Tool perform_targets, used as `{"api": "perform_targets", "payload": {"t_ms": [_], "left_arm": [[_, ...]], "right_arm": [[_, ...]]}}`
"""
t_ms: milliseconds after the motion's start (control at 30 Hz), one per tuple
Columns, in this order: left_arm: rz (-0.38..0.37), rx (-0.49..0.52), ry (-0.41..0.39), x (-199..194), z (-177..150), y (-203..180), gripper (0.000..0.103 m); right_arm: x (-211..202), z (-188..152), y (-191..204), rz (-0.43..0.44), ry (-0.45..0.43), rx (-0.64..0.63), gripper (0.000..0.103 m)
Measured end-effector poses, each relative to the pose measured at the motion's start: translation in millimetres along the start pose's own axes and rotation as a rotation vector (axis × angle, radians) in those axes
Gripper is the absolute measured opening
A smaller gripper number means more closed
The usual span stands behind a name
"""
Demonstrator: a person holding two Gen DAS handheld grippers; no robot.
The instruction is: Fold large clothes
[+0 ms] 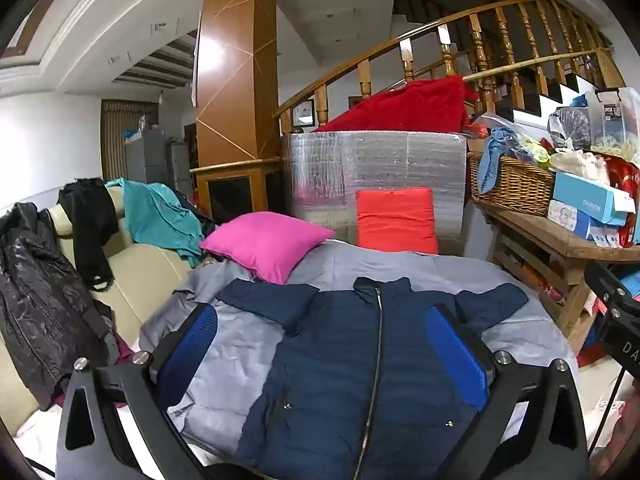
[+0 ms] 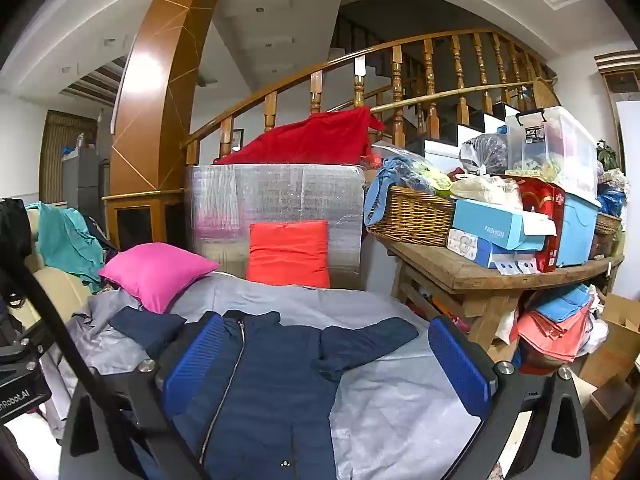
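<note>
Left wrist view: the left gripper [image 1: 320,356] hangs spread wide and empty above a navy puffer jacket [image 1: 332,364] lying zipped and flat on a grey sheet [image 1: 400,268].
Right wrist view: the right gripper [image 2: 326,364] is likewise released, holding nothing, over the jacket's sleeve [image 2: 368,340]; a pink cushion [image 2: 156,272] rests beyond the collar.

Even, fairly bright indoor light fills both views, with soft, weak shadows. A white glare patch sits on the glossy wooden pillar [image 1: 236,60], and the railing [image 1: 440,36] glints. Fisheye distortion bends pillar and railing into curves, and black vignette fills the corners. Focus is sharp centrally, softer toward the edges.
</note>
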State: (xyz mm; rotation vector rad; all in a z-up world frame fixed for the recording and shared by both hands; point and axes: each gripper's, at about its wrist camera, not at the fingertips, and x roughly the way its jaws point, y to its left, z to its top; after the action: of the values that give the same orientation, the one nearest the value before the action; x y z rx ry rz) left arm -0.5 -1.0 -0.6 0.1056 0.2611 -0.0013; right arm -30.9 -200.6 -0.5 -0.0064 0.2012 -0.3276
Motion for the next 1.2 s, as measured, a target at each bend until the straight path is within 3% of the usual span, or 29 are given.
{"api": "perform_targets", "payload": {"t_ms": [300, 367, 767, 1200], "left_arm": [[0.111, 0.019, 0.01, -33.4, -16.9, -50.0, 0.103], [-0.016, -0.08, 0.103, 23.0, -6.9, 10.2, 0.103], [-0.007, -0.065, 0.132, 44.1, -10.6, 11.8, 0.103], [-0.002, -0.049, 0.112, 40.3, -12.5, 12.7, 0.103]], "right_arm": [[4.3, -1.0, 3.4, 0.0, -0.001, -0.009, 0.103], [1.0, -0.3, 3.0, -0.002, 0.006, -0.016, 0.103], [30.3, -11.3, 11.4, -0.018, 0.048, -0.039, 0.103], [31.5, -12.1, 12.7, -0.03, 0.043, -0.05, 0.103]]}}
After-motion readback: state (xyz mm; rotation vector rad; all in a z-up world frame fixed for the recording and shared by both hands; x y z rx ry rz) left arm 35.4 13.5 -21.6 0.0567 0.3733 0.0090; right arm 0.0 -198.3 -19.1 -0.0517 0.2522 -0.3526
